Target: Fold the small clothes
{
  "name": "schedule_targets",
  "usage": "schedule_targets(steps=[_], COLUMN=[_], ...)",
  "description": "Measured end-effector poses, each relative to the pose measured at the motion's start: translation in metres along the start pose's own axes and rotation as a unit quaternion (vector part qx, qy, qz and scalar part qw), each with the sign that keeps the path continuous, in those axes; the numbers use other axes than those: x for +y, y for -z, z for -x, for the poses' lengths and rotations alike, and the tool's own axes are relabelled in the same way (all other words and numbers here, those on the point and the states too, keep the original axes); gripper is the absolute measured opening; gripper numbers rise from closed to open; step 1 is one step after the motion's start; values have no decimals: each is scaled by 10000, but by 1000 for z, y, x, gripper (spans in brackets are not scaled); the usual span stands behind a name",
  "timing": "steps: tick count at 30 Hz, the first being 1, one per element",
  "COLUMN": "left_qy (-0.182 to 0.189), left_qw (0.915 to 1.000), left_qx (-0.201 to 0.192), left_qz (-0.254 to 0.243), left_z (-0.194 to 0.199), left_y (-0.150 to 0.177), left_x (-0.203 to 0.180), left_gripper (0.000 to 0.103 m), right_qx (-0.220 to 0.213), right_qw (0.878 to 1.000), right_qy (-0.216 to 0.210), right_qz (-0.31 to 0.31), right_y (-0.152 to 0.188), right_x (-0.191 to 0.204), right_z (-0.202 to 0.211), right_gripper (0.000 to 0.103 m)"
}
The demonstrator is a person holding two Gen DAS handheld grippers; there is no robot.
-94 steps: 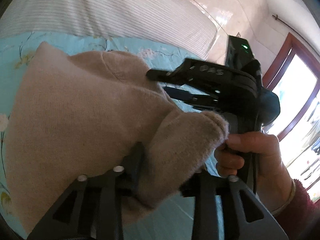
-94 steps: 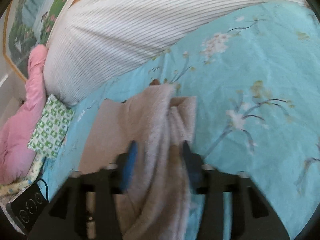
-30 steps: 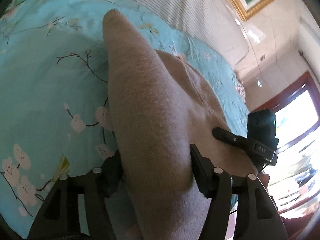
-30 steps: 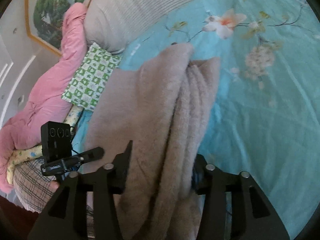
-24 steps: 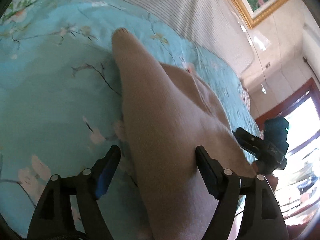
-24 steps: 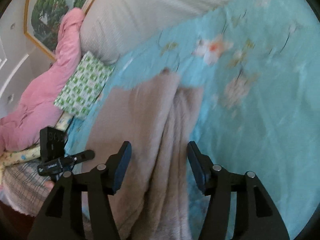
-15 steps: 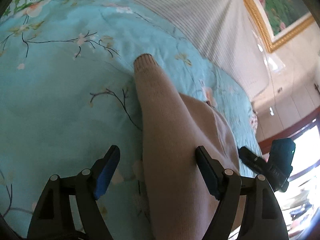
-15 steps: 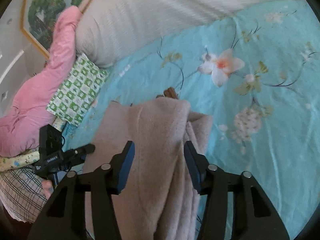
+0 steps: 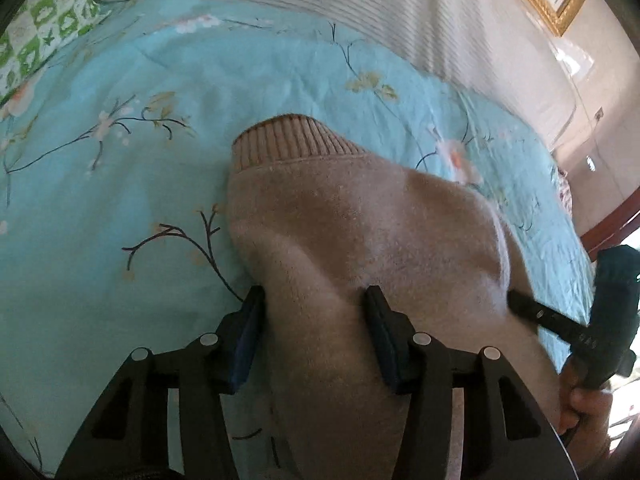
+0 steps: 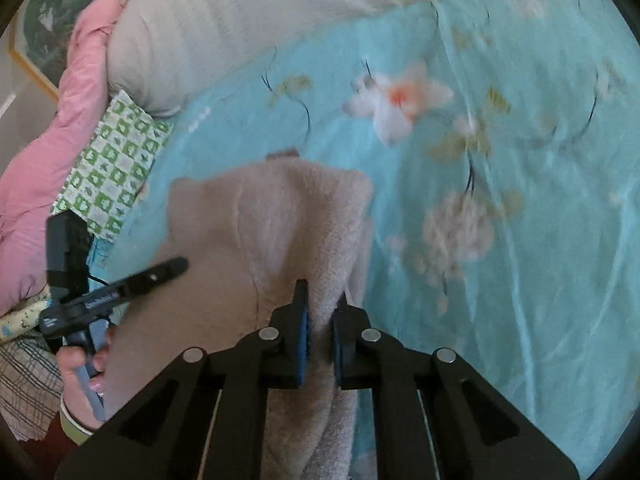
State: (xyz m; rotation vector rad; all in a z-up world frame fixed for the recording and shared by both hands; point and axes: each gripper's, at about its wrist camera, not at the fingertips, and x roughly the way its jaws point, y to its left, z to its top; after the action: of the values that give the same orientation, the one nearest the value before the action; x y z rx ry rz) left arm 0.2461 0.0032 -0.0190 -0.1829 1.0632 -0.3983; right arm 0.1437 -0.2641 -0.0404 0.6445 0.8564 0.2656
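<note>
Lying rumpled, fuzzy beige sweater (image 9: 360,240) with ribbed cuff (image 9: 292,140)

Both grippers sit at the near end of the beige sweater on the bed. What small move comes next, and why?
Probably finish closing the left gripper, then lift both hands. The right gripper already pinches a bunched fold of the beige sweater, its jaws closing; the left jaws are closing around thick knit. The ribbed cuff lies flat on the blue floral bedspread.

The sweater (image 10: 280,220) lies on the bedspread (image 10: 520,280) at lower centre; pillow (image 10: 108,172) at left, headboard (image 10: 240,20) along the top
</note>
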Motion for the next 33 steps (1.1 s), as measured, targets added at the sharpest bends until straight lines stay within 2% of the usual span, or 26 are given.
schedule_targets(steps=[3,5,9,14,19,24,27,29,30,32,33], left_qy=[-75,-107,56,255,552,766,1166,1303,1288,983,664], left_qw=[9999,9995,9986,9967,9957,9963,9928,9906,9910,9950,9973], left_qx=[-78,-179,-405,-514,-499,-303,-218,-153,-134,-164,-198], left_qz=[-108,-230,-339,-569,-548,-234,185,394,330,29,-246], left_z=[20,43,89,130,148,138,134,131,131,132,131], left_y=[7,19,56,122,182,192,185,182,183,191,199], left_x=[-3,-6,-9,-17,-15,-12,-5,-2,-4,-12,-19], left_gripper=[51,51,57,63,70,70,70,70,71,73,73], right_qx=[-178,-297,-626,-785,-694,-598,-629,-630,-634,-631,-629], right_qw=[9996,9993,9977,9956,9963,9968,9965,9963,9961,9957,9957], right_qy=[-122,-159,-229,-375,-359,-370,-421,-433,-439,-492,-505], right_qz=[-189,-165,-126,-336,-360,-366,-365,-399,-424,-465,-461], right_y=[4,8,30,84,125,137,136,135,137,137,138], right_x=[0,3,8,7,9,12,14,15,15,15,15], right_z=[16,36,77,109,113,101,98,97,97,98,98], right_gripper=[22,24,32,33,33,33,33,33,33,33,33])
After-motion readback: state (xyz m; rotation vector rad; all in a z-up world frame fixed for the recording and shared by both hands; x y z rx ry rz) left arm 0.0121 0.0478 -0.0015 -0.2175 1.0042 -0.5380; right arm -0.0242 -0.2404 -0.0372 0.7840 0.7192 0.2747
